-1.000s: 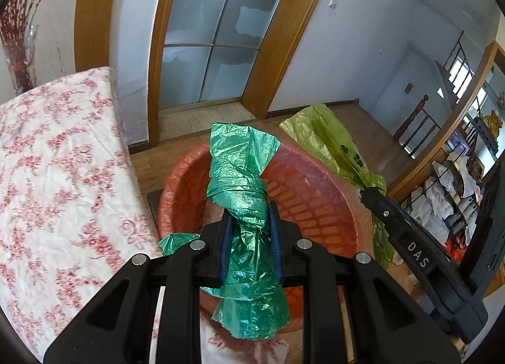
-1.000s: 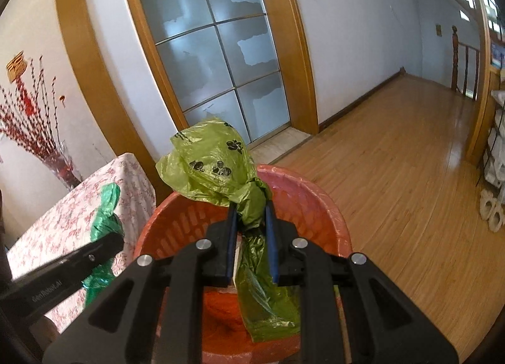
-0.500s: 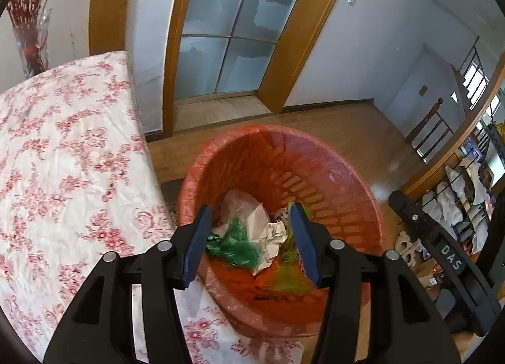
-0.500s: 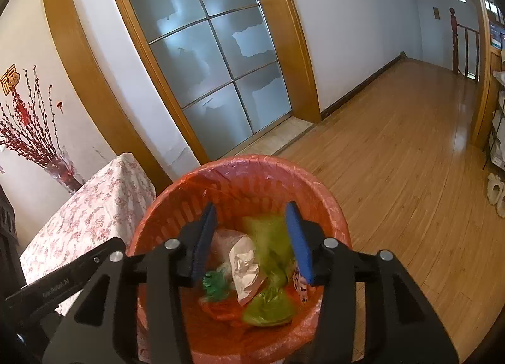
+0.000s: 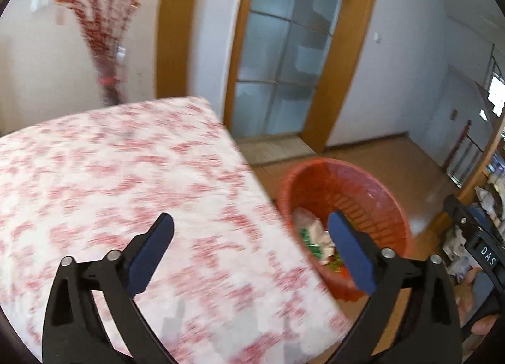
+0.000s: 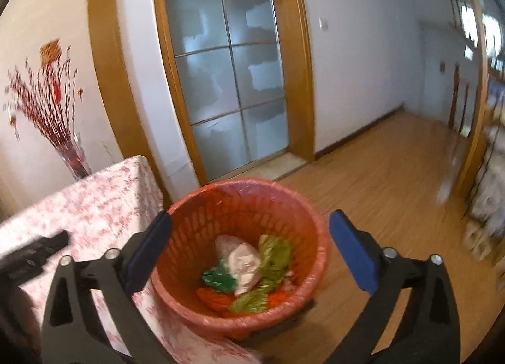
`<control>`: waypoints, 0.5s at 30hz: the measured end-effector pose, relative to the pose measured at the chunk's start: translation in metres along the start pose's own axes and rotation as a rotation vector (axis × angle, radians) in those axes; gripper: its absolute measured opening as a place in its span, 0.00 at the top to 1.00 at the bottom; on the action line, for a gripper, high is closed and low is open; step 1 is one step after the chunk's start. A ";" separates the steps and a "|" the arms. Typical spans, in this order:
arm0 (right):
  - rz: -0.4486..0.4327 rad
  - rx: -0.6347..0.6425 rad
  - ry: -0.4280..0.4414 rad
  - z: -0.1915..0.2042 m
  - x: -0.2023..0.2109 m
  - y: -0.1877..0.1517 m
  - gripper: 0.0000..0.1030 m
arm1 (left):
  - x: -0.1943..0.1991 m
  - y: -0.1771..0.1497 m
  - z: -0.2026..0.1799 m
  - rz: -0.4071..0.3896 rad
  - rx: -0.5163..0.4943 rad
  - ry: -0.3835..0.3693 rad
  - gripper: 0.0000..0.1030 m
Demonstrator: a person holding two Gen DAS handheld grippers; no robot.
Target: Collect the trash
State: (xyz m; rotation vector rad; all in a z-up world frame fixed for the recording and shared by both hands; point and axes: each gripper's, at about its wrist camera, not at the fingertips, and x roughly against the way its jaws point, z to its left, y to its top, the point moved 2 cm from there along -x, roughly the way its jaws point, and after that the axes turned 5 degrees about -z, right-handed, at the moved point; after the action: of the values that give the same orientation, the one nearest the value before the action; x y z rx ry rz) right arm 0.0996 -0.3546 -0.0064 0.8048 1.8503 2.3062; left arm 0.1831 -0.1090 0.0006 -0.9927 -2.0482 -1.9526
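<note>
An orange-red plastic basket [image 6: 284,203] stands on the floor beside the table. Inside it lie a dark green bag [image 6: 219,280], a light green bag [image 6: 274,253] and crumpled white trash [image 6: 244,264]. My right gripper [image 6: 251,250] hangs above the basket, its jaws opening wide with nothing held between them. In the left wrist view the basket [image 5: 388,206] is at the right, with the trash [image 5: 317,239] showing inside. My left gripper [image 5: 251,250] is over the edge of the table [image 5: 126,174], its jaws also opening wide and holding nothing.
The table carries a white cloth with red flowers [image 6: 94,200]. A vase of red branches [image 6: 66,130] stands at its far end by the wall. A frosted glass door [image 6: 227,80] in a wooden frame is behind the basket. Wooden floor [image 6: 394,174] stretches right toward a cluttered rack [image 5: 489,206].
Both grippers opened and let go of their bags: the dark green and the light green one dropped into the basket. The left gripper then swung left over the table; the right one rose slightly.
</note>
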 end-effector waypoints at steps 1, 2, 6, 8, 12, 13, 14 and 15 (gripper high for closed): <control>-0.015 0.026 -0.020 0.003 0.008 -0.001 0.04 | 0.007 -0.001 0.003 -0.011 -0.001 0.021 0.03; -0.033 0.060 -0.047 0.009 0.018 -0.003 0.04 | 0.016 -0.004 0.007 -0.023 -0.001 0.050 0.03; -0.080 0.148 -0.149 0.024 0.049 -0.011 0.04 | 0.050 -0.016 0.028 -0.067 0.005 0.150 0.03; -0.101 0.149 -0.158 0.028 0.067 -0.017 0.04 | 0.068 -0.023 0.033 -0.096 0.003 0.191 0.03; -0.131 0.124 -0.127 0.034 0.098 -0.027 0.04 | 0.105 -0.041 0.038 -0.167 -0.017 0.247 0.03; -0.140 0.115 -0.115 0.035 0.106 -0.029 0.04 | 0.111 -0.044 0.036 -0.181 -0.022 0.254 0.03; -0.145 0.105 -0.109 0.035 0.114 -0.032 0.04 | 0.118 -0.048 0.035 -0.198 -0.026 0.263 0.03; -0.146 0.099 -0.106 0.037 0.120 -0.034 0.04 | 0.126 -0.053 0.036 -0.213 -0.028 0.271 0.03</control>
State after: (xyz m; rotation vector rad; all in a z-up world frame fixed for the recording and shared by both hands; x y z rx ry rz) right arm 0.0040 -0.2679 0.0084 0.7593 1.9208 2.0596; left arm 0.0689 -0.0276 0.0179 -0.4956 -2.0455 -2.0875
